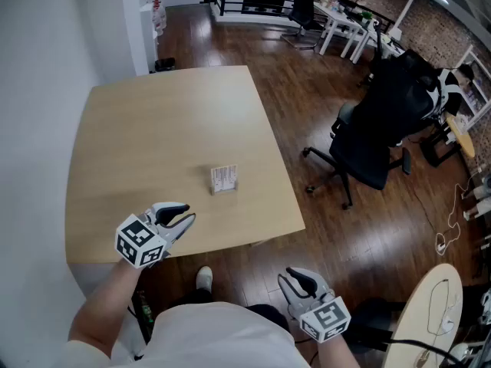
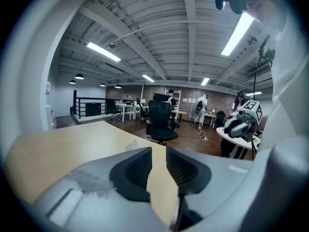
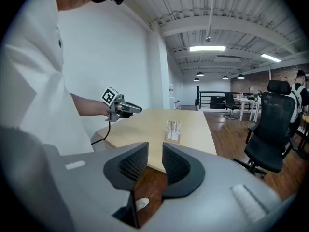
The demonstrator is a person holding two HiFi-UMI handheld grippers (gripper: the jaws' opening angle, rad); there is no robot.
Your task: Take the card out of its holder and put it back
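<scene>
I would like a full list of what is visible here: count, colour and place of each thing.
table: one, light wood, middle of the head view
card in its holder: one, white, upright on the table's near right part
office chair: one, black, on the floor right of the table
round table: one, pale, lower right corner
left gripper: one, grey and white, open, empty, over the table's near edge
right gripper: one, grey and white, open, empty, above the floor

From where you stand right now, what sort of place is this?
Probably an open-plan office or studio. A black swivel office chair stands on a dark wooden floor, and white desks sit along a red brick wall at the far end.
</scene>
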